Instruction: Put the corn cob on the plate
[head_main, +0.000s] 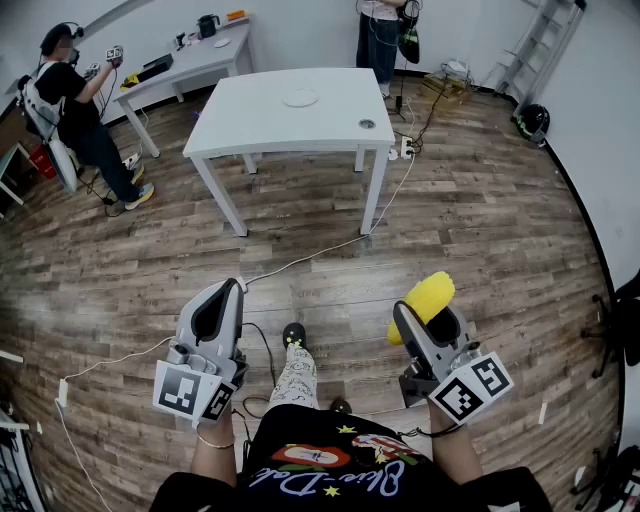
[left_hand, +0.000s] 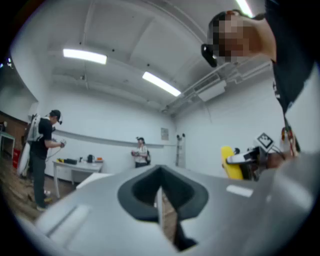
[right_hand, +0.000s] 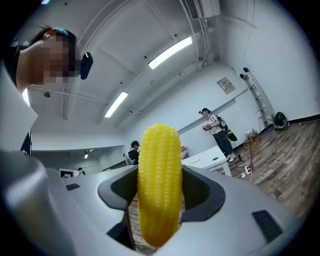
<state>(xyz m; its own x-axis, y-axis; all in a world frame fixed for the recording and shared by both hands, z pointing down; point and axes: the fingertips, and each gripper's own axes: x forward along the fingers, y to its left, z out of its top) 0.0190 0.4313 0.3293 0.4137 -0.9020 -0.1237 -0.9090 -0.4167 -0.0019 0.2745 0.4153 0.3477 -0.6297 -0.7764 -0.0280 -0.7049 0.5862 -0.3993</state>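
The right gripper (head_main: 428, 325) has its jaws spread wide and pinching the corn cob (right_hand: 159, 185) across its middle. The yellow cob stands upright between the pads, and its rounded top rises above the jaw tips. In the head view the cob sticks out past the gripper's far end, over the wooden floor (head_main: 480, 220).

The left gripper (head_main: 222, 295) has its jaws pressed together, with only a thin seam between them and nothing held. It sits to the left of the right gripper at about the same nearness, well apart from it. Between the two, the person's patterned trouser leg and a black shoe (head_main: 293, 335) show.

A white cable (head_main: 330, 248) runs across the floor from the near left toward a white table (head_main: 260, 125), which stands well beyond both grippers. A white plate (head_main: 300, 98) lies on the tabletop toward its far side, bare, so the cob is well apart from it.

At the far left a person in a black top (head_main: 75, 110) stands beside a second white table (head_main: 195, 60) with small items on it. Another person (head_main: 380, 35) stands behind the main table, and a ladder (head_main: 535, 45) leans at the far right wall.
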